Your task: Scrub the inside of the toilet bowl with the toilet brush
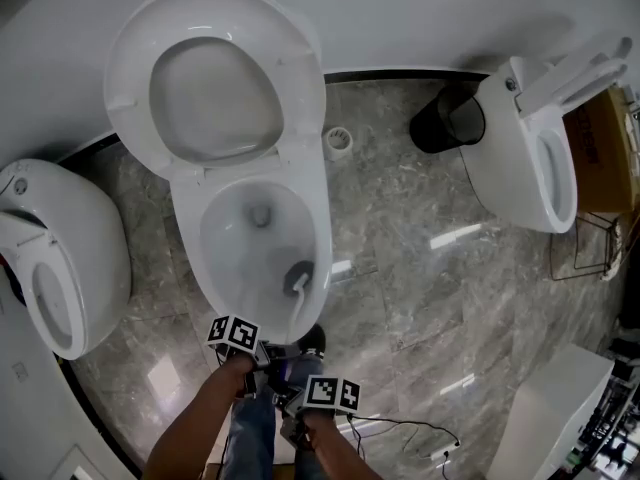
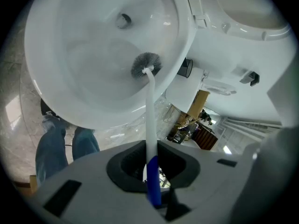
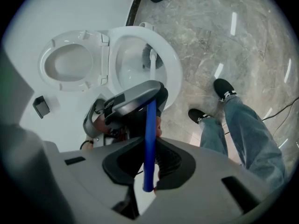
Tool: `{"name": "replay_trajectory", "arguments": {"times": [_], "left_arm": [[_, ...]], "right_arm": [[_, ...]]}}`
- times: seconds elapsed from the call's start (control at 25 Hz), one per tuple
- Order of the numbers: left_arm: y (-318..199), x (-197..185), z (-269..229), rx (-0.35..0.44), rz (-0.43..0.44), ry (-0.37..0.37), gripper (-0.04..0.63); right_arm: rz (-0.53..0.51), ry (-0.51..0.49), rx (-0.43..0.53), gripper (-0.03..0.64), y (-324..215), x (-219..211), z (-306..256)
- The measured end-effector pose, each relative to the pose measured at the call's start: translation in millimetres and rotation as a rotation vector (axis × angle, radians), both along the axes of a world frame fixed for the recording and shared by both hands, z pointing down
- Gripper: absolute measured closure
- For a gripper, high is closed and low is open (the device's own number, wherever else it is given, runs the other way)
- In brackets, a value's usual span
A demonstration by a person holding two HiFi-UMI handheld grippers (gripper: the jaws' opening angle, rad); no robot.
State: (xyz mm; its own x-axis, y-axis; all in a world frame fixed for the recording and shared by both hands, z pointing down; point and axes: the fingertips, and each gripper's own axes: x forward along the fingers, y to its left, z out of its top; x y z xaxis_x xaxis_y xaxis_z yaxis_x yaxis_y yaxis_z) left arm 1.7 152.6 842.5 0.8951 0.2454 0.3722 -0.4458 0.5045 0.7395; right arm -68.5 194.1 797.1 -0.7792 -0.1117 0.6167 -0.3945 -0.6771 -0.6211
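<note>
Your brush (image 1: 297, 278), a round grey bristle head on a thin white shaft with a blue grip, sits against the right inner wall of the glossy white bowl (image 1: 225, 258). Your left hand-held gripper (image 2: 152, 171) and right hand-held gripper (image 3: 148, 164) both clamp its handle.

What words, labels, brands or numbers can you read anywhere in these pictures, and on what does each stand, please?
Nothing here is legible.
Cardboard box: dark print, too blurred to read.
Cubes on left gripper and right gripper: square marker patterns only, no letters.
Toilet brush: no print visible.
</note>
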Motion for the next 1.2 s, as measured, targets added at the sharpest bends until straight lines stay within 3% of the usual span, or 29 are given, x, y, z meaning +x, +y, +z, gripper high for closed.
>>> {"name": "replay_trajectory", "arguments": {"times": [0.68,1.2], "left_arm": [[50.3,-33.8,-10.2,-0.107,0.023,-0.047,0.540],[40.7,-68.9,-6.9,-0.224,0.015,-0.142,0.540]], "right_arm": [[0.000,-0.058,-0.113,0.558,43.8,-33.0,-17.8],[0.012,-0.160,-0.189,0.557,28.2,-62.0,-23.9]]}}
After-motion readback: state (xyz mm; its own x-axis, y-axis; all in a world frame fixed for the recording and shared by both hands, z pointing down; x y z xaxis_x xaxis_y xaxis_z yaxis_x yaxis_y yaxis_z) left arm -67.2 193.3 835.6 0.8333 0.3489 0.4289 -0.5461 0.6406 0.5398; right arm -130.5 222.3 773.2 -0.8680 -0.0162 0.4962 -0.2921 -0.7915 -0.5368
